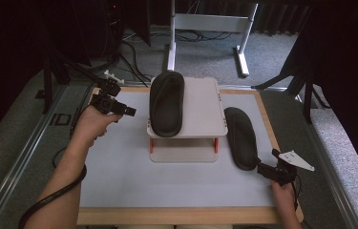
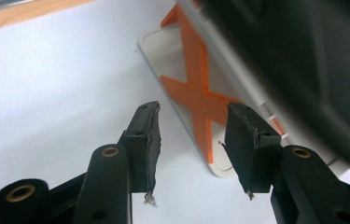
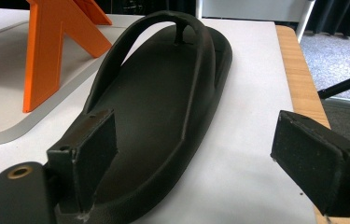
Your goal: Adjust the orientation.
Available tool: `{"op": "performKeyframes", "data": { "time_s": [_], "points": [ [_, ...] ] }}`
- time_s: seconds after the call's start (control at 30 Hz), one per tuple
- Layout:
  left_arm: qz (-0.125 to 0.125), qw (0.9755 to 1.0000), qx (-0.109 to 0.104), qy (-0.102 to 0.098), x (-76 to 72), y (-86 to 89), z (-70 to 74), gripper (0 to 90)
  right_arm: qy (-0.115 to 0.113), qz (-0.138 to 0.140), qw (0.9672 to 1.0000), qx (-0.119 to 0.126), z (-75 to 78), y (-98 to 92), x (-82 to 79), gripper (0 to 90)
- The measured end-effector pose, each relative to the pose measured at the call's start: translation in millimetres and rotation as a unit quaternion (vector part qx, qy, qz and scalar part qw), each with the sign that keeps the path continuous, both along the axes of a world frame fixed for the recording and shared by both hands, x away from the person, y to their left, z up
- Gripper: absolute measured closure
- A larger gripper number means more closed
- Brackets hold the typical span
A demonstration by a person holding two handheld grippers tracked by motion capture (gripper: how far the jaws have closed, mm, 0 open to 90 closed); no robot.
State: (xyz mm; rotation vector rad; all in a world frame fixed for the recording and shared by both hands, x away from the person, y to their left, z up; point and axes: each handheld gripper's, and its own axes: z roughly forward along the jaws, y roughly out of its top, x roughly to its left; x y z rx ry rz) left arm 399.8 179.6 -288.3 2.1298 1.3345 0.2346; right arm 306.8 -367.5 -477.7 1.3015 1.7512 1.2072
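My right gripper [image 3: 196, 154] is spread wide, holding nothing; black flip-flop [image 3: 163, 107] lies flat just ahead, its heel by my left jaw. My left gripper [image 2: 191, 140] is also parted and empty, facing the orange-legged stand [image 2: 196, 88], with another sandal [image 1: 167, 102] on top of it.

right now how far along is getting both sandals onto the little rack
Roughly halfway, assuming that is the goal. Done: one black sandal lies on the rack's top shelf. In hand: the right tongs are open at the heel of the second sandal, which lies flat on the table right of the rack, not yet gripped. Left: grasp, lift and shelve it. The left tongs are open, holding nothing, beside the rack's orange leg.
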Motion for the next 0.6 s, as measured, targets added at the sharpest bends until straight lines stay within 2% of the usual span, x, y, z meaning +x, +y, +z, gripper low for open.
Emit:
{"op": "performKeyframes", "data": {
  "time_s": [0.17, 0.2, 0.27, 0.33, 0.43, 0.47, 0.53, 0.57, 0.6],
  "points": [
    [0.003, 1.0000, -0.006, -0.006, -7.3, 9.1, -19.8, 54.7, -0.001, 0.000, 1.0000, 0.000, 0.0, 0.1, -0.1, 13.5],
    [0.003, 0.9999, -0.002, -0.012, -9.3, 10.5, -23.3, 54.7, -0.001, 0.000, 1.0000, -0.001, 0.0, 0.2, -0.1, 13.6],
    [0.006, 0.9997, -0.016, -0.016, -12.5, 14.8, -31.0, 54.8, 0.000, 0.002, 1.0000, -0.001, 0.0, 0.2, 0.0, 13.5],
    [-0.001, 0.9996, -0.020, -0.019, -16.0, 17.9, -40.0, 54.7, -0.001, 0.001, 1.0000, -0.001, 0.0, 0.1, -0.1, 13.5],
    [-0.007, 0.9997, -0.020, -0.013, -20.2, 22.9, -55.9, 54.7, -0.002, 0.001, 1.0000, -0.001, 0.0, 0.3, -0.4, 13.5],
    [-0.010, 0.9997, -0.017, -0.016, -22.2, 24.7, -60.3, 54.7, -0.002, 0.001, 1.0000, -0.002, 0.0, 0.4, -0.5, 13.5],
    [-0.011, 0.9993, -0.031, -0.019, -25.8, 29.3, -68.7, 54.7, -0.002, 0.001, 1.0000, -0.002, 0.0, 0.4, -0.4, 13.6],
    [-0.011, 0.9993, -0.031, -0.019, -25.8, 29.3, -68.7, 54.7, -0.002, 0.001, 1.0000, -0.002, 0.0, 0.4, -0.4, 13.6],
    [-0.014, 0.9991, -0.031, -0.027, -29.6, 31.7, -74.7, 54.7, -0.002, 0.001, 1.0000, -0.002, 0.0, 0.3, -0.3, 13.5]
  ]
}}
